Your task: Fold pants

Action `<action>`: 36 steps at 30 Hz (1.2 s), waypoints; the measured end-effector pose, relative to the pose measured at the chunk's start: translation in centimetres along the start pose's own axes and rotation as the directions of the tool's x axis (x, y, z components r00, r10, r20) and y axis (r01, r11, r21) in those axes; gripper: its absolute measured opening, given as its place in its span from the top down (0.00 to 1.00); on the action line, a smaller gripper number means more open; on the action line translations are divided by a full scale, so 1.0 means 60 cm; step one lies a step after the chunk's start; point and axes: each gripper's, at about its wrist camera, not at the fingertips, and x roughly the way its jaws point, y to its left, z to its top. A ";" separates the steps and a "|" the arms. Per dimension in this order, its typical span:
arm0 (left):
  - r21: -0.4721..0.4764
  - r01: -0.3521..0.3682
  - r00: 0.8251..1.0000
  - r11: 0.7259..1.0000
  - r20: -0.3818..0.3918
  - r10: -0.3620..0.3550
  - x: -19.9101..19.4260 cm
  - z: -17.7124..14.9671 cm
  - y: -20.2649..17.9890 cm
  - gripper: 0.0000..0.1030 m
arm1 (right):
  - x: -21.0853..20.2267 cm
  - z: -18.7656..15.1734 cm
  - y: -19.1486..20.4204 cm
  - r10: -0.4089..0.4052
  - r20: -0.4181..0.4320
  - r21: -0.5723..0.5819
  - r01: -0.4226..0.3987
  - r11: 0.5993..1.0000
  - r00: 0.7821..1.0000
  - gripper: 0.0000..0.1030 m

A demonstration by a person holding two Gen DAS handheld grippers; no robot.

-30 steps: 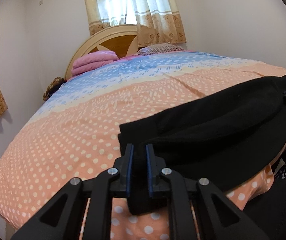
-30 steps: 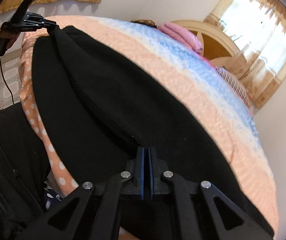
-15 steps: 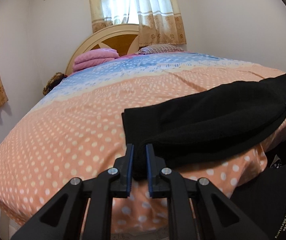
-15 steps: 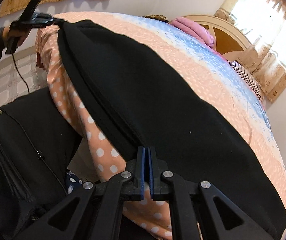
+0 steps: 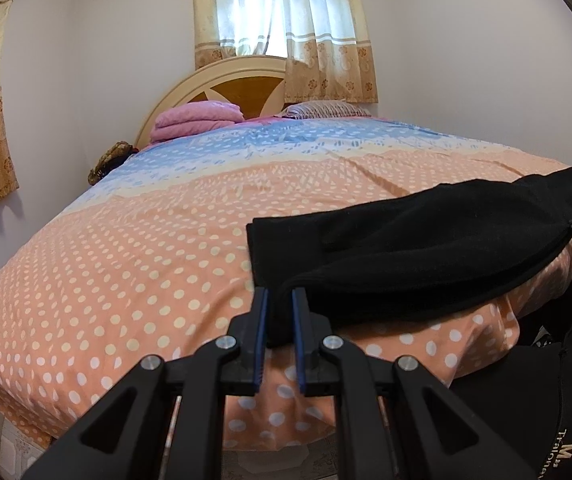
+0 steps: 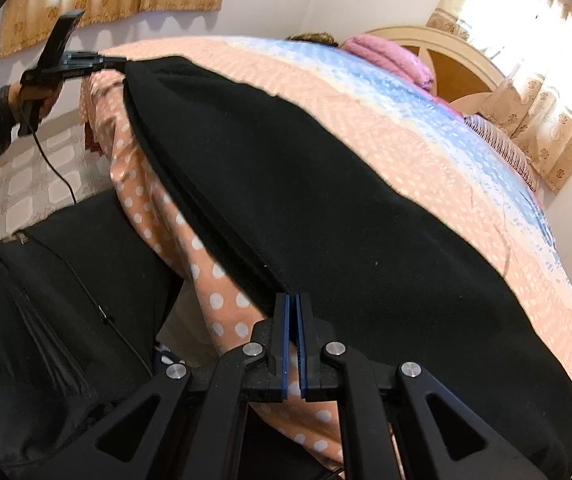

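— Dotted peach-and-blue bedspread [image 5: 133,248] covered the bed, pink blankets [image 5: 197,118] stacked up by the headboard [image 5: 241,88]. Where were the pants?

— Black pants [image 5: 426,248] lay along the near edge of the bed, one long fold already in them, their near hem hanging slightly over the side.

— And the grippers?

— Left gripper [image 5: 277,312] was clamped on one end of the doubled edge, cloth bunched between its blue pads. Right gripper [image 6: 292,316] was pinched nearly together at the other end, on a thin bit of hem as far as I could judge.

— What could have gone wrong?

— That right hold looked slim; a tug along the length might have pulled the layers out. Also, the fabric sat so near the mattress edge that slack on release could have let it slide toward the floor.
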 end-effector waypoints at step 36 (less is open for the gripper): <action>-0.007 0.014 0.999 1.000 -0.047 -0.015 0.082 0.015 -0.105 0.28 | 0.276 0.326 -0.149 0.486 0.088 0.646 -0.421 0.637 0.870 0.62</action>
